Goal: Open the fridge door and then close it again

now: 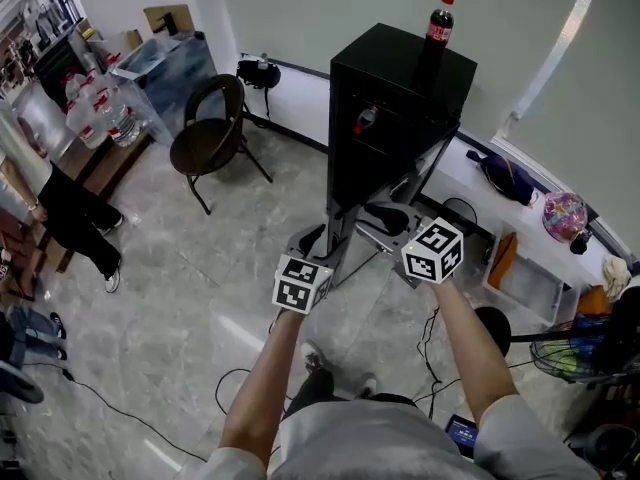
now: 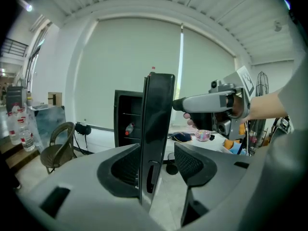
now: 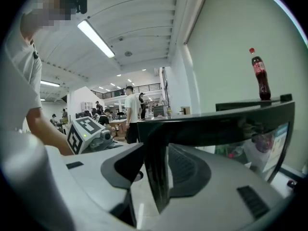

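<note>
A small black fridge (image 1: 400, 108) stands on the floor with its door (image 2: 159, 119) swung open, so step 1 of 2 looks done and closing is left. The left gripper (image 2: 159, 160) straddles the door's edge with jaws spread, 1 pad clear of it. The right gripper (image 3: 166, 170) pinches the door edge. A cola bottle (image 1: 438, 23) stands on top.

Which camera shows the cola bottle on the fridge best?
The right gripper view: the bottle stands whole, side-on and unhidden. The head view shows it from above. The left gripper view shows only its cap over the door.
</note>
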`<state>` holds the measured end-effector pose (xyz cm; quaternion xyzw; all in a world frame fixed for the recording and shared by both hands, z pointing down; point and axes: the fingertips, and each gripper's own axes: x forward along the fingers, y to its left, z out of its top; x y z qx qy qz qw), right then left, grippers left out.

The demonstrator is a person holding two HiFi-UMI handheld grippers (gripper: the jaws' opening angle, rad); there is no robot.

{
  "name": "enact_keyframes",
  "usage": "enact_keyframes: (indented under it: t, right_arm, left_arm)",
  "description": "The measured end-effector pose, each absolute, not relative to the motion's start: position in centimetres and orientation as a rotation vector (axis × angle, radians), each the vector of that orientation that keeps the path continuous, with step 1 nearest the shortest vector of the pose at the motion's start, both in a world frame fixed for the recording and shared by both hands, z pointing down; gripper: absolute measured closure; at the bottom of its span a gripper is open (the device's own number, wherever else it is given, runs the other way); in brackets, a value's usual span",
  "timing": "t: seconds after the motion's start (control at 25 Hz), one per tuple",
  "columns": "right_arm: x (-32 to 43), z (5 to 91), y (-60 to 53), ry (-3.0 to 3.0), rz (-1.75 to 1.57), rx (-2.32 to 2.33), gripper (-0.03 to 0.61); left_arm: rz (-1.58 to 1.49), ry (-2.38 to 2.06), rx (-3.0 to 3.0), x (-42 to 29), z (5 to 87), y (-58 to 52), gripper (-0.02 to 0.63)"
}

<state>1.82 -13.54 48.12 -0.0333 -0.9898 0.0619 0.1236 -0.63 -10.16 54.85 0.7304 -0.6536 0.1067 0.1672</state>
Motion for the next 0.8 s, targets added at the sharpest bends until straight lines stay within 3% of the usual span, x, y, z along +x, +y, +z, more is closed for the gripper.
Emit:
enact_keyframes:
  t: [0.4, 0.8]
  right_arm:
    - [-0.5, 44.2, -22.5, -2.875, -0.096, 0.25, 0.4]
    - [-3.3, 43.1, -26.9, -2.535, -0.69, 0.341, 0.373]
  left_arm:
    - [0.223, -1.798, 2.136, -7.3, 54.0, -14.9, 0.419]
    - [0.208, -1.747, 2.174, -12.0, 54.3, -18.0, 0.433]
